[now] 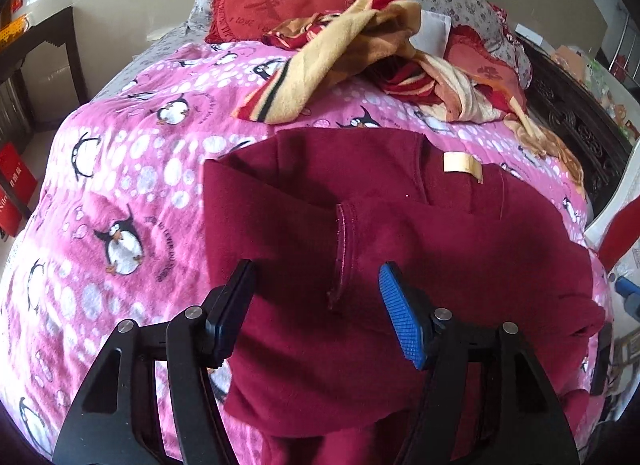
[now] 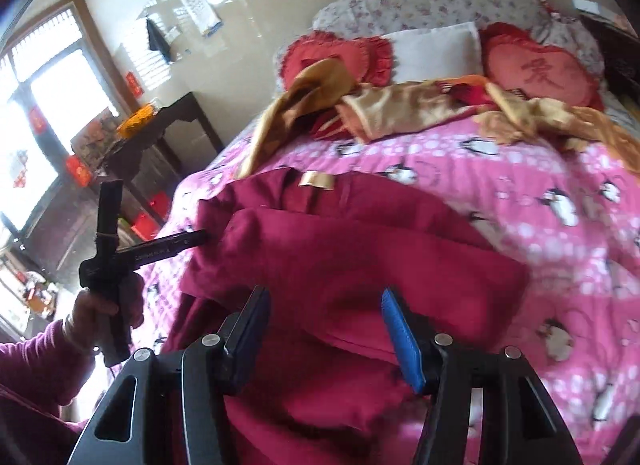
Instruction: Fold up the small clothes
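Maroon fleece garment (image 1: 360, 265) lies partly folded on the pink penguin-print bed cover (image 1: 120, 185); the left tongs (image 1: 316, 305) hover part-open above it, holding nothing

From the right wrist, the right tongs (image 2: 324, 329) gape over the same fleece (image 2: 340, 257), empty; the left hand (image 2: 100, 313) grips its tool at the bed's left edge

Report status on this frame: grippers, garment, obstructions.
Left hand-held gripper open, right hand-held gripper open, both above cloth, nothing pinched. Maroon garment partly folded on the penguin bedspread. Striped blanket heaped beyond, clear of the garment.
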